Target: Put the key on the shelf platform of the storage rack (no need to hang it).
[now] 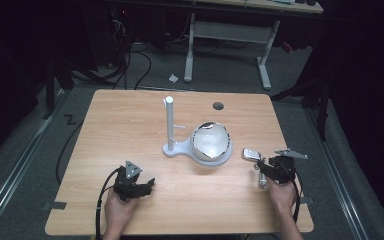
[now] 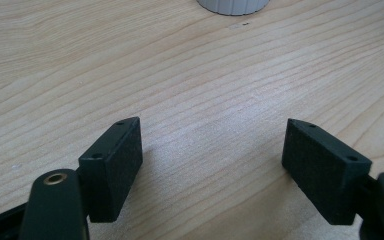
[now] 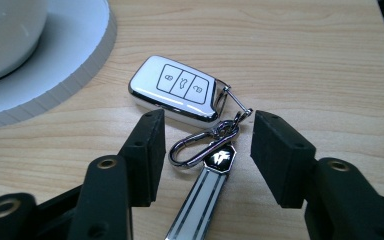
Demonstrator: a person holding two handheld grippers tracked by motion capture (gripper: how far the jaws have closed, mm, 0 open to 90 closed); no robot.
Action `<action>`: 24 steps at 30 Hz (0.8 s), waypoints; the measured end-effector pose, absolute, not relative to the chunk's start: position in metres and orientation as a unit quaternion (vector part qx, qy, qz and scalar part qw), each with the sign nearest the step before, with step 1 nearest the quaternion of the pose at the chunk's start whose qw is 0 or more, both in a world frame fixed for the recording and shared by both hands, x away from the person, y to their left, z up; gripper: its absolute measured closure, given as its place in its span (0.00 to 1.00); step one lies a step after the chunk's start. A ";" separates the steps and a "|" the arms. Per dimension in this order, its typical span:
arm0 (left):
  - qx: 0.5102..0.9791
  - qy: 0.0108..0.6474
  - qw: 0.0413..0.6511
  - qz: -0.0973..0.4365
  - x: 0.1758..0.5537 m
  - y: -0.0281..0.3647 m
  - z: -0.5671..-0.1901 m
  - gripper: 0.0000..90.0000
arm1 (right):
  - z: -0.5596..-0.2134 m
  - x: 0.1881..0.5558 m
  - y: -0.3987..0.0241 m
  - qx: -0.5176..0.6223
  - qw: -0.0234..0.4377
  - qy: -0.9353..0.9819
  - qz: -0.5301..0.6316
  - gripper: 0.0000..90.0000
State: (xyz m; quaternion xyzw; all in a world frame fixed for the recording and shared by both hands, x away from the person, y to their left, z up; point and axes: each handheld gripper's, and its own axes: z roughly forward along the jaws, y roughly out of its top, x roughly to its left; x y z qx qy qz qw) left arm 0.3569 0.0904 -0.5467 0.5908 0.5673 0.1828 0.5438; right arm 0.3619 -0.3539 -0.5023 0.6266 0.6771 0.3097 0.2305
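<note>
Two hand-held grippers sit low in the high view, one at either side of a pale wooden table (image 1: pixel 130 120); the left gripper (image 1: pixel 150 184), at lower left, rests just above the bare wood with its jaws spread wide and nothing between them. The right gripper (image 1: pixel 259 165), at lower right, has its jaws parted around a set of keys; in the right gripper view the pads stand clear on both sides of a silver clip (image 3: pixel 200 145) and a badge strap (image 3: pixel 205 195), not pressing on either. Just beyond the clip, near the middle of that view, lies a white car key fob (image 3: pixel 177 95) with three buttons, flat on the wood; further off, at centre in the high view, a white bowl (image 1: pixel 210 141), possibly chipped at its rim, sits on a round white stand (image 1: pixel 177 149) with an upright post (image 1: pixel 169 122).
</note>
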 end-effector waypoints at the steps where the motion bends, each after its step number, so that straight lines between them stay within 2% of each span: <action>1: 0.591 0.567 0.544 0.183 0.357 0.090 -0.547 0.27 | -0.504 0.364 -0.354 0.629 0.230 0.676 0.307 0.51; 6: 0.591 0.568 0.544 0.182 0.357 0.090 -0.547 0.27 | -0.509 0.370 -0.354 0.639 0.229 0.673 0.294 0.47; 15: 0.591 0.567 0.544 0.181 0.357 0.090 -0.547 0.26 | -0.515 0.377 -0.355 0.645 0.222 0.668 0.297 0.47; 22: 0.595 0.564 0.542 0.182 0.357 0.090 -0.547 0.25 | -0.519 0.380 -0.354 0.645 0.216 0.676 0.284 0.49; 24: 0.595 0.565 0.543 0.182 0.357 0.090 -0.547 0.26 | -0.520 0.381 -0.353 0.640 0.224 0.679 0.280 0.53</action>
